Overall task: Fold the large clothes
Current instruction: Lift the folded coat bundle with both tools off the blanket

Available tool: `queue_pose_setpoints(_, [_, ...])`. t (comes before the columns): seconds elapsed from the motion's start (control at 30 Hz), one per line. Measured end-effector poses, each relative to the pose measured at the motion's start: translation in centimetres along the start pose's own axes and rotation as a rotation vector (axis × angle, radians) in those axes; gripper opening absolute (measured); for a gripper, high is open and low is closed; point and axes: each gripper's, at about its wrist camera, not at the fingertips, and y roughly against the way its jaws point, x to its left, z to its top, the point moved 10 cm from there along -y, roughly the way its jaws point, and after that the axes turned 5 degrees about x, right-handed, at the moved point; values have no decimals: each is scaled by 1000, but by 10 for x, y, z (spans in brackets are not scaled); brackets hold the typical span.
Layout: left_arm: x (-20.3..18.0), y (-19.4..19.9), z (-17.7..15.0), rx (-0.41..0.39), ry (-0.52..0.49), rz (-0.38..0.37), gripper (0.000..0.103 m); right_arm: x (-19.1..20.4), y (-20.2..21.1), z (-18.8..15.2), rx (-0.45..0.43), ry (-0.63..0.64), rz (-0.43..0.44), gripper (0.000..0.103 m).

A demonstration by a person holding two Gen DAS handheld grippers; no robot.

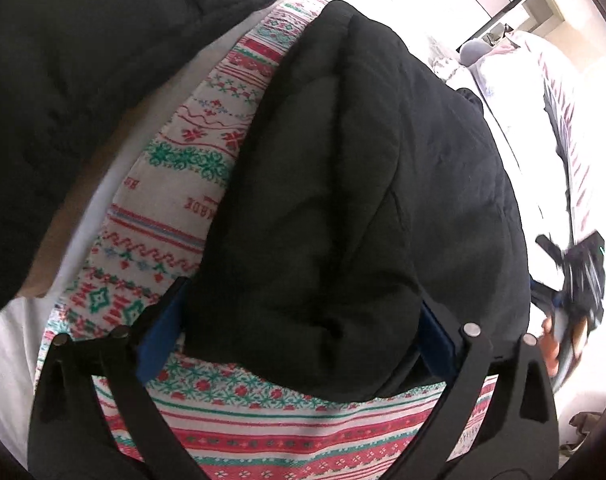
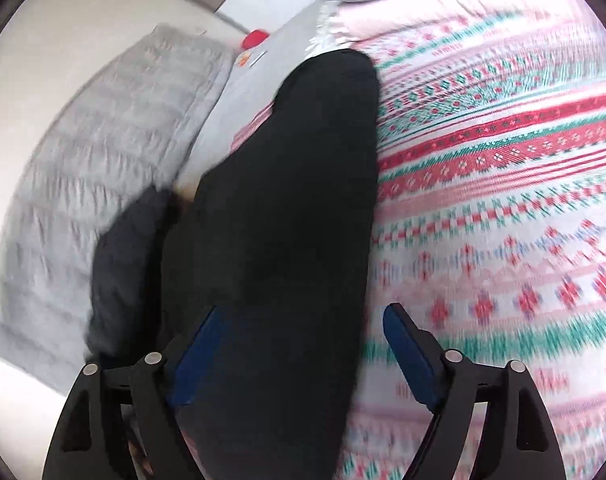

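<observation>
Left gripper (image 1: 299, 344) spread wide astride a fold of black quilted padded jacket (image 1: 343, 200), pads seemingly clear of it; right gripper (image 2: 299, 356) likewise wide, left pad against jacket, nothing clamped, over red-green-white patterned woven bedcover (image 2: 503, 200).

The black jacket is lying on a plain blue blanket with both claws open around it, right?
Almost. The black jacket lies on a blanket that is not plain blue: it is white with red and green patterned stripes, as both wrist views show. The rest holds: the left claw and the right claw both stand open around it.
</observation>
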Motion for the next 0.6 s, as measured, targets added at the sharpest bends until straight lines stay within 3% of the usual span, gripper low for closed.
queue_pose_setpoints(0.17, [1,1,-1,5,57,-41,95,-23,-31,52,19,-107,62,84])
queue_pose_setpoints(0.37, [-4,8,0,-10,87,-53,84,-19,-66,99,39,-98,146,84])
queue_pose_setpoints(0.53, [-8,9,3,-16,71,-63,78,-7,-84,109,40,36,89,83])
queue_pose_setpoints(0.6, [-10,8,5,-17,72,-72,74,-4,-87,106,30,93,47,72])
